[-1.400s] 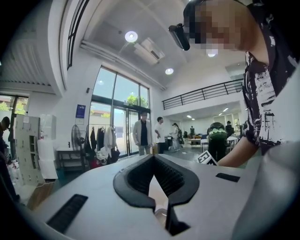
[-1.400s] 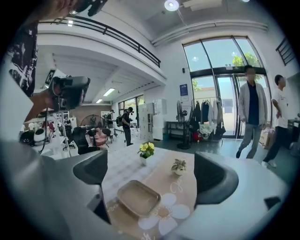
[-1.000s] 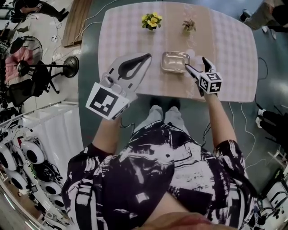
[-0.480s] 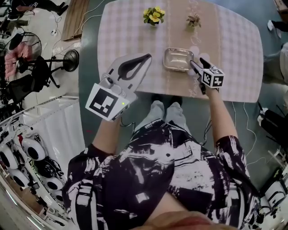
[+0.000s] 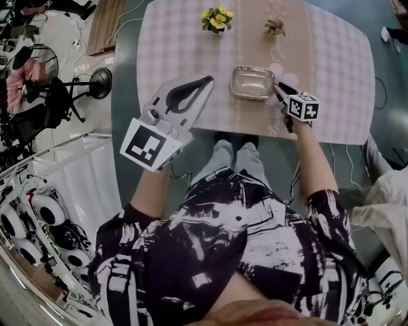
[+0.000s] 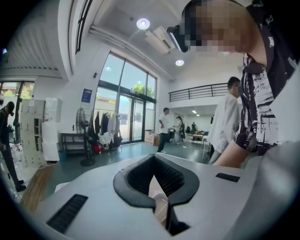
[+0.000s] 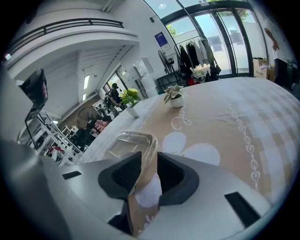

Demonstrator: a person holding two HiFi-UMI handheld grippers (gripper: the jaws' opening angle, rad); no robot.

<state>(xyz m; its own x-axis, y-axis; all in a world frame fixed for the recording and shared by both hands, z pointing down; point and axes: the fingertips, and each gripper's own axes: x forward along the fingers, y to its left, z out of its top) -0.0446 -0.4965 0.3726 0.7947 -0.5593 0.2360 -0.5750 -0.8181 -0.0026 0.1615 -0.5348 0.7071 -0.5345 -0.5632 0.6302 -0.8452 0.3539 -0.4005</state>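
A clear shallow tray (image 5: pixel 248 83) lies on the beige runner of a checked table (image 5: pixel 331 63). My right gripper (image 5: pixel 277 88) sits at the tray's right rim. In the right gripper view its jaws (image 7: pixel 149 159) stand narrow, shut on the near rim of the tray (image 7: pixel 129 143). My left gripper (image 5: pixel 207 79) is held up in the air over the table's near left edge, away from the tray. Its tips (image 6: pixel 153 159) meet with nothing between them. Behind the tray stand a pot of yellow flowers (image 5: pixel 215 18) and a small potted plant (image 5: pixel 275 27).
A floor fan (image 5: pixel 38 89) and a chair stand left of the table, with white machines (image 5: pixel 38 216) along the lower left. A person in white (image 5: pixel 389 184) stands at the right. The left gripper view shows a clothes rack (image 6: pixel 101 131) and glass doors.
My right gripper has moved forward to the tray and its wide-open jaws have shut on the rim. The left gripper has barely moved. A person has walked in at the right.
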